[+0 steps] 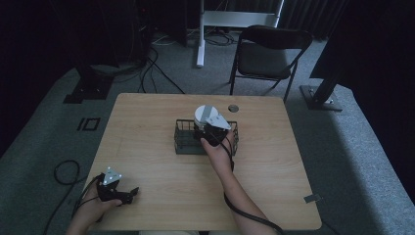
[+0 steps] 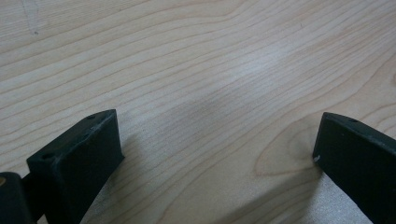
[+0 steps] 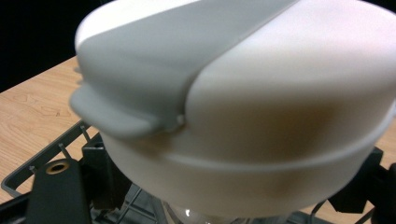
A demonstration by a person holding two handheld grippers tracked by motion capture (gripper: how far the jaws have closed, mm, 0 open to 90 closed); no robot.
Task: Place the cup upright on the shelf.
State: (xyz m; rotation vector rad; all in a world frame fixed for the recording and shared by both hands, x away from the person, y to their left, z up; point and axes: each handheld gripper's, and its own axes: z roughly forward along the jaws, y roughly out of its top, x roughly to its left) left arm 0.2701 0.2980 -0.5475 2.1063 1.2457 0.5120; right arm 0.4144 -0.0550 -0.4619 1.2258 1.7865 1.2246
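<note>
The white container (image 1: 204, 115) with a grey band across its lid stands at the centre of the high view, over the middle of a dark wire basket (image 1: 183, 142) on the table (image 1: 274, 161). Its lower part is hidden, so whether it rests on the basket floor or is held clear of it cannot be told. In the right tool view the container (image 3: 280, 93) is very close and blurred; a grey lid tab juts out at centre left, the basket rim (image 3: 28, 175) runs along the lower left, and something clear and glassy shows below the white body.

The right tool (image 1: 214, 131) sits against the near side of the container. Black tool parts flank the body on both sides in the right tool view, which suggests a grip around it, but the contact points are hidden, so its state cannot be told.

The left tool (image 1: 117, 192) rests at the lower left of the high view, well apart from the basket. Its jaws stand wide with bare wood between them (image 2: 210, 140).

Judged procedure: keep the container upright and centred between the basket walls. Move it straight up or down so the base clears the wires. Steady the basket with the left tool if it shifts.

No brand, label or writing is legible.
</note>
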